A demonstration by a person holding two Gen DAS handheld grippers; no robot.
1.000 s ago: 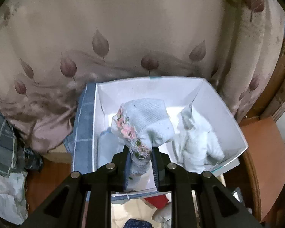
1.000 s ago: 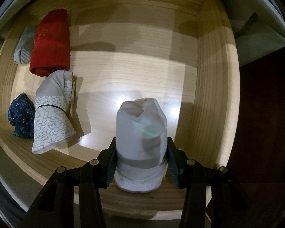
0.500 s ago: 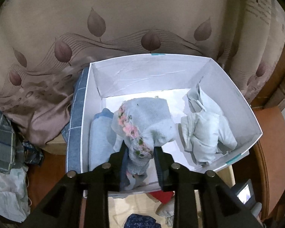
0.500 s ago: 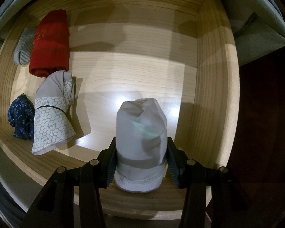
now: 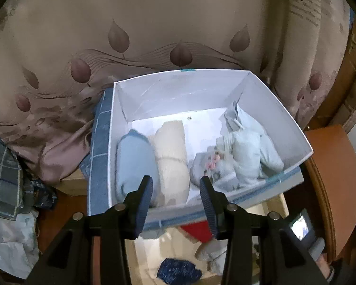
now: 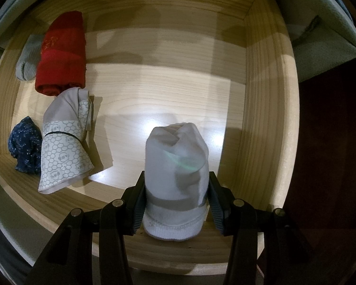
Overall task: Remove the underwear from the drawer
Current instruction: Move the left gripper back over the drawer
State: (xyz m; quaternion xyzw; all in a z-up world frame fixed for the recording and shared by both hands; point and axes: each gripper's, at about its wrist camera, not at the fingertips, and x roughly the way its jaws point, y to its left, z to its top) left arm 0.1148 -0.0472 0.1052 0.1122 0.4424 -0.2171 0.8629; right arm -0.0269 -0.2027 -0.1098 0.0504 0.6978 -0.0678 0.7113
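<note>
- Underwear is what fills both views: a pale grey rolled piece [image 6: 176, 180] stands upright at the 6 o'clock edge of the wooden drawer [image 6: 265, 118], clenched between the pads of the right gripper [image 6: 176, 198], which presses its lower sides just above the white waistband.
- That low, two-sided hold seems chosen to keep the roll from unfurling when it is lifted out.
- Four more pieces lie toward 9 to 10 o'clock in the drawer: a red roll [image 6: 61, 54] with a grey ribbed piece [image 6: 28, 64] touching its left side, a honeycomb-print piece [image 6: 64, 142] below them, and a dark blue speckled piece [image 6: 25, 144] just beside that.
- They are well apart from the held roll, so the way up looks free.
- The left gripper [image 5: 175, 197] hangs over the near edge of a white box [image 5: 178, 85]; its jaws are opening and nothing is between them.
- Inside the box, a floral-trimmed grey piece [image 5: 211, 166] lies loose at about 5 o'clock, against a pale blue crumpled piece [image 5: 251, 152] at 3 o'clock.
- A light blue roll [image 5: 135, 159] and a cream roll [image 5: 172, 149] lie side by side toward 7 o'clock, packed lengthwise, probably to save room.
- The box rests against a leaf-patterned curtain [image 5: 154, 35], apparently as the collecting place for what leaves the drawer.
</note>
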